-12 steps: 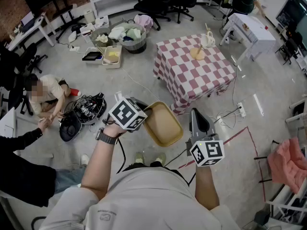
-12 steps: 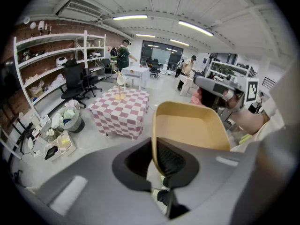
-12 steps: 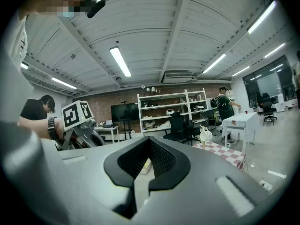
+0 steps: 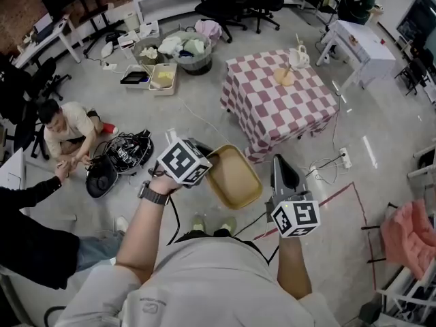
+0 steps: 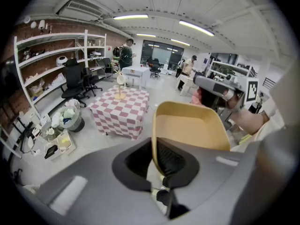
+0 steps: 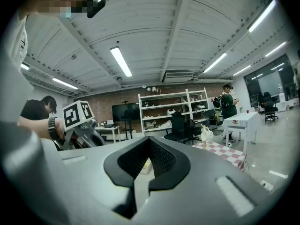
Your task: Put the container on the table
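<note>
While left gripper stays clamped on rim of shallow tan plastic container, frame centre, nothing has shifted since half second earlier. Right gripper closed, empty. Red-and-white checked table, upper right, well apart: carry unfinished.

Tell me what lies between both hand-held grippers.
The tan container, its rim clamped in the left hand-held gripper, beside the empty right hand-held gripper; the head view shows it.

The head view looks steeply down on the left gripper and right gripper, the checkered table far ahead of them. Each gripper view looks out close over its own jaws, the right one tilted toward the ceiling; all three share that table.
</note>
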Demonstrator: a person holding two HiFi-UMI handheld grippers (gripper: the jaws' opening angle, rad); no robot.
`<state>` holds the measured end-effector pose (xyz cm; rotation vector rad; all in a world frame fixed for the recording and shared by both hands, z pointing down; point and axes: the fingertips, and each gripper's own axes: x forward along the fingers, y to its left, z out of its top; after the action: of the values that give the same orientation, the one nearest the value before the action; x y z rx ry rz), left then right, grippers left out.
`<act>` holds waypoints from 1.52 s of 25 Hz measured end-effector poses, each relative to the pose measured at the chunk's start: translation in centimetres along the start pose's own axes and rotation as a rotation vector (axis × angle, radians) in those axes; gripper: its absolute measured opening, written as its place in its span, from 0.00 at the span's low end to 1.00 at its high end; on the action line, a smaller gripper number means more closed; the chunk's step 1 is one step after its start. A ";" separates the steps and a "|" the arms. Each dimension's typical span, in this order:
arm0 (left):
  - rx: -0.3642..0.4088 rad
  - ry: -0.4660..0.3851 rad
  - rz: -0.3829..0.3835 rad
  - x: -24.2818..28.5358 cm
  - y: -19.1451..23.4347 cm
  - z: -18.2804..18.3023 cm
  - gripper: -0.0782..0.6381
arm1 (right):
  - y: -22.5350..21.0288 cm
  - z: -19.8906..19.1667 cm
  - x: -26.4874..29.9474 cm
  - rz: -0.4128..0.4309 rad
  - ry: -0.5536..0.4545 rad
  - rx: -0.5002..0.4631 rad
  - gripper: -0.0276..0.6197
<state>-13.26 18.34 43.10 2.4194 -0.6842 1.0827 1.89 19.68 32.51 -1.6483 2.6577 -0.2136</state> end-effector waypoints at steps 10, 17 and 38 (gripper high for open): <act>-0.006 0.007 0.000 0.6 -0.3 0.1 0.13 | -0.4 -0.5 0.0 0.012 0.007 0.004 0.06; -0.009 0.011 -0.002 0.8 -0.3 0.1 0.13 | -0.6 -0.4 0.0 0.017 0.007 0.022 0.05; -0.024 -0.007 0.013 3.3 -0.3 3.6 0.13 | -4.9 0.6 0.6 0.023 -0.022 0.020 0.06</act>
<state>-9.12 15.75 43.37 2.4025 -0.7129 1.0656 6.04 16.97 32.52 -1.6041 2.6487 -0.2197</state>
